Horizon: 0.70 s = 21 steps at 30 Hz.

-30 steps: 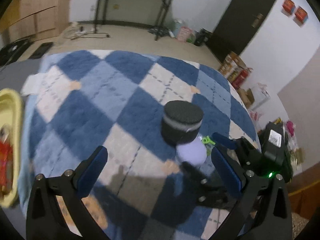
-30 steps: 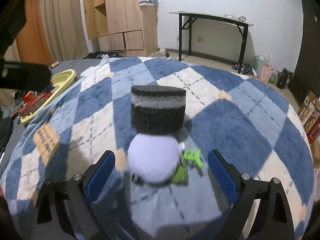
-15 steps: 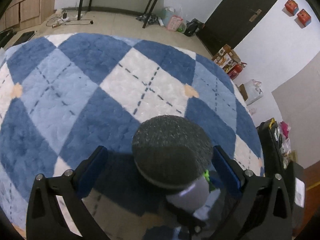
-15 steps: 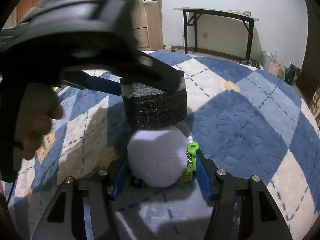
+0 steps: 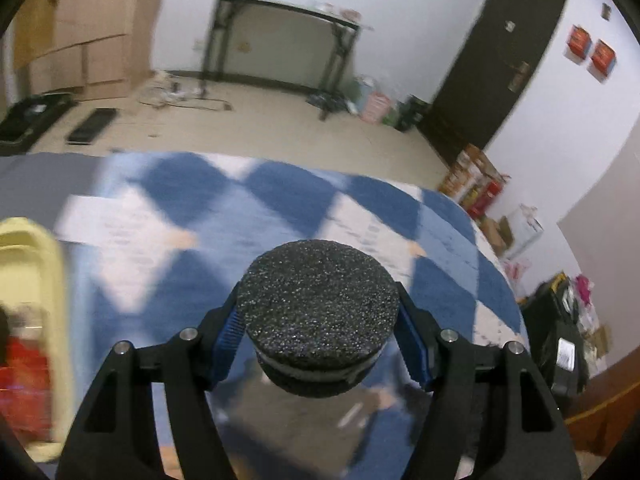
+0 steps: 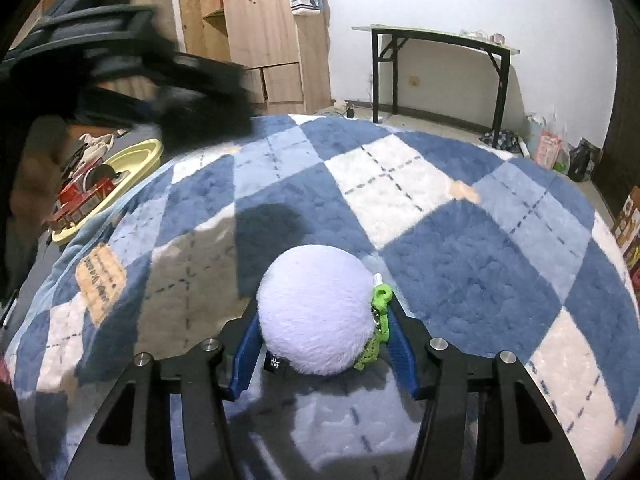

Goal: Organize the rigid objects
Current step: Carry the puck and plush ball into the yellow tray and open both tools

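- Left wrist view: the left gripper (image 5: pixel 320 332) has its jaws drawn in against one black foam cylinder (image 5: pixel 318 314), a blue pad pressed to each side. The cylinder has a speckled flat top and a pale grey band around its side. It sits between the fingers and hides the patch of blanket just beyond it.
- Beneath lies one blue-and-white diamond blanket (image 5: pixel 248 216), blurred in this view. At the left edge is one yellow tray (image 5: pixel 28 276) with red things inside, too smeared to count.
- Far off stand one black-legged table (image 5: pixel 280 36) against the white wall, one dark door (image 5: pixel 500 64) at the right with two red squares on the wall beside it, and wooden cabinets (image 5: pixel 84 28) at the left. Boxes and bags line the right wall.
- Right wrist view: the right gripper (image 6: pixel 320 344) has its jaws nearly closed on one pale lilac plush ball (image 6: pixel 316 308), both blue pads touching its sides. One green clip (image 6: pixel 378 320) hangs at the ball's right side, against the right pad; a small black tag shows at its lower left.
- The ball rests on the same checked blanket (image 6: pixel 460 248). At upper left the left gripper (image 6: pixel 160 80) appears as a dark blur with the black cylinder (image 6: pixel 208 116), above the blanket and covering part of the cabinets.
- The yellow tray (image 6: pixel 136 160) lies at the far left edge of the blanket, holding red items and a dark round piece.
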### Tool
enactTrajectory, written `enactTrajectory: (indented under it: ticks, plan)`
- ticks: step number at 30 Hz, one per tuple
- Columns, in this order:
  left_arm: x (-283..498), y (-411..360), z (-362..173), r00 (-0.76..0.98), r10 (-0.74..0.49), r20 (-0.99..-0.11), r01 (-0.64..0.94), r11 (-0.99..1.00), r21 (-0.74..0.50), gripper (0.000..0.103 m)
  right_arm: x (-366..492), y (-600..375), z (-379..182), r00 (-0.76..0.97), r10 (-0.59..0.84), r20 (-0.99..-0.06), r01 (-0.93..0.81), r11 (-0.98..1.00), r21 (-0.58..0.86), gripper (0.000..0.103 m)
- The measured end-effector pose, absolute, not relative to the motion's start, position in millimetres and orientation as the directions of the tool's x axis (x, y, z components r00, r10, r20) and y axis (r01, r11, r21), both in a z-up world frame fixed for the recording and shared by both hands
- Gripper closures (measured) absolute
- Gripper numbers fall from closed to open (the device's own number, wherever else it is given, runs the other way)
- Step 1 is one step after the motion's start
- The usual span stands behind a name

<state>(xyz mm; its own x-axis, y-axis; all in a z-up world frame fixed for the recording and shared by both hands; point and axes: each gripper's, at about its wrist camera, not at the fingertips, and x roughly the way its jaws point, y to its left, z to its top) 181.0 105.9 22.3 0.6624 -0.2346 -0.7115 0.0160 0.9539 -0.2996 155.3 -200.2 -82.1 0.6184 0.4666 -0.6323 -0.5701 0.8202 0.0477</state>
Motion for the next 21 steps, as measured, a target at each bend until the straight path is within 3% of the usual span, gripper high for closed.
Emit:
enactTrajectory:
  ticks: [7,12,15,21]
  plan:
    - [115.5,238.6,62.0,0.654,0.173,-0.737,-0.292,0.956,-0.036,0.034,131.2,-134.6,-33.8,0.570,0.579,-0.583,-0.670,0.738,0.078,0.047]
    - [96.1,317.4,39.8,0.594,0.236,-0.769,-0.405,0.914,-0.032,0.034,142.3,-30.7,2.5,0.480,0.667,-0.570,-0.772,0.630,0.087,0.047]
    - [89.2,347.7,19.3,0.565,0.209,-0.798,-0.447,0.890,-0.084,0.034,159.9,27.7,12.6,0.415,0.698,-0.584,-0.808,0.578,0.116,0.047]
    - [89.0,388.8,4.7,0.595,0.182,-0.783,-0.494,0.851,-0.178,0.034,204.3,134.8,-10.6,0.311,0.666,-0.678,-0.833,0.534,0.143,0.047]
